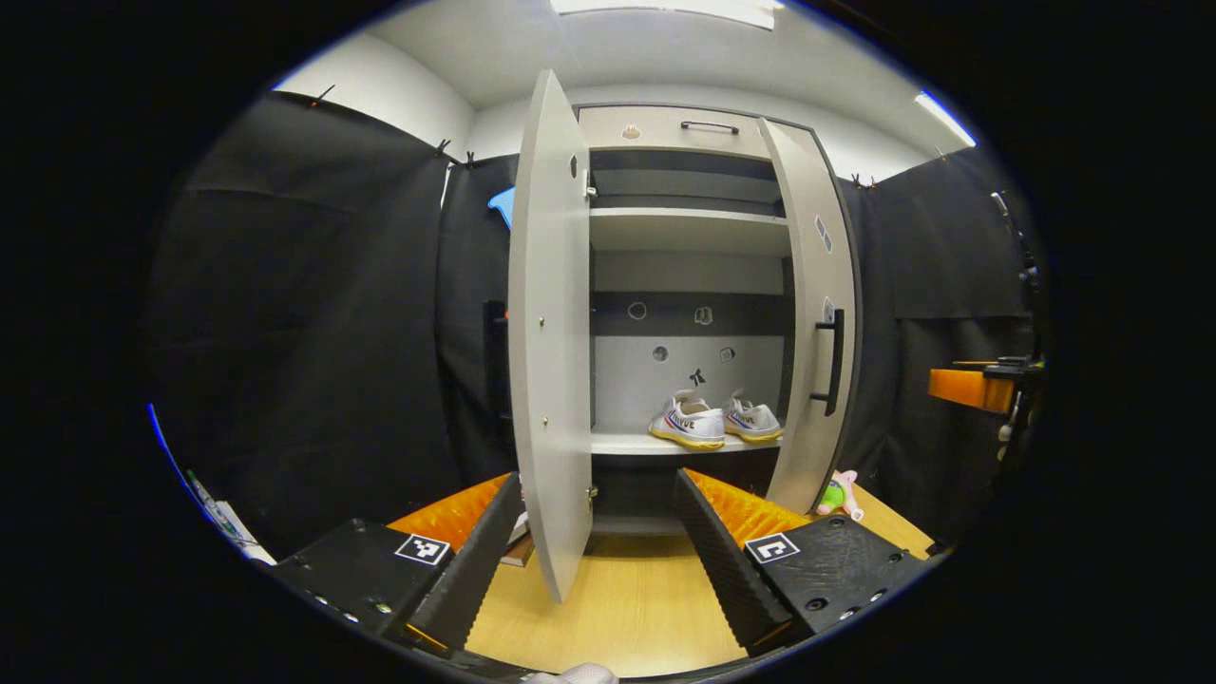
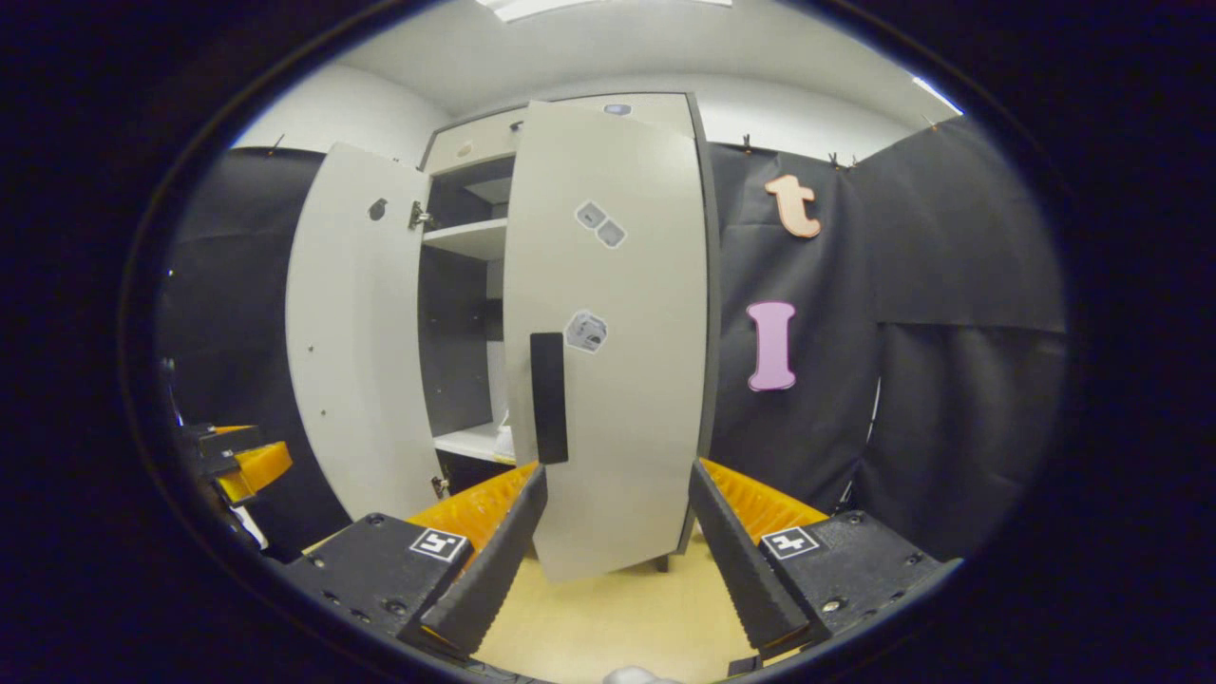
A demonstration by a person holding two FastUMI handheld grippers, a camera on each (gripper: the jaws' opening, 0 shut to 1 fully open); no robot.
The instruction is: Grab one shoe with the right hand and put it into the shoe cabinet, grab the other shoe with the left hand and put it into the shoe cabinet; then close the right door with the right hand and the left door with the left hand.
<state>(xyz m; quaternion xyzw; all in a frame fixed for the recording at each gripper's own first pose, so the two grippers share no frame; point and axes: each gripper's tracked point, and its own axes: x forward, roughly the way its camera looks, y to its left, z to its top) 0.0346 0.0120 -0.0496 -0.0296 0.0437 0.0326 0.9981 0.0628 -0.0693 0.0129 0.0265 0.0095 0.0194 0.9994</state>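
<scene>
Two white shoes (image 1: 689, 423) (image 1: 753, 418) sit side by side on the lower shelf (image 1: 622, 443) of the grey shoe cabinet (image 1: 679, 128). Both doors stand open. In the left gripper view the left door (image 1: 549, 332) is seen nearly edge-on just ahead, and the right door (image 1: 819, 285) shows its dark handle (image 1: 831, 361). My left gripper (image 1: 598, 532) is open and holds nothing. In the right gripper view the right door (image 2: 617, 332) is swung partway and faces me, its handle (image 2: 548, 385) close ahead. My right gripper (image 2: 617, 532) is open and holds nothing. The shelf (image 2: 470, 442) shows through the gap.
A small plush toy (image 1: 838, 494) lies on the wooden surface (image 1: 617, 608) by the right door's foot. The right gripper (image 1: 988, 385) shows at the far right of the left gripper view. The left gripper (image 2: 237, 465) shows at the left edge of the right gripper view, beside the left door (image 2: 356, 332).
</scene>
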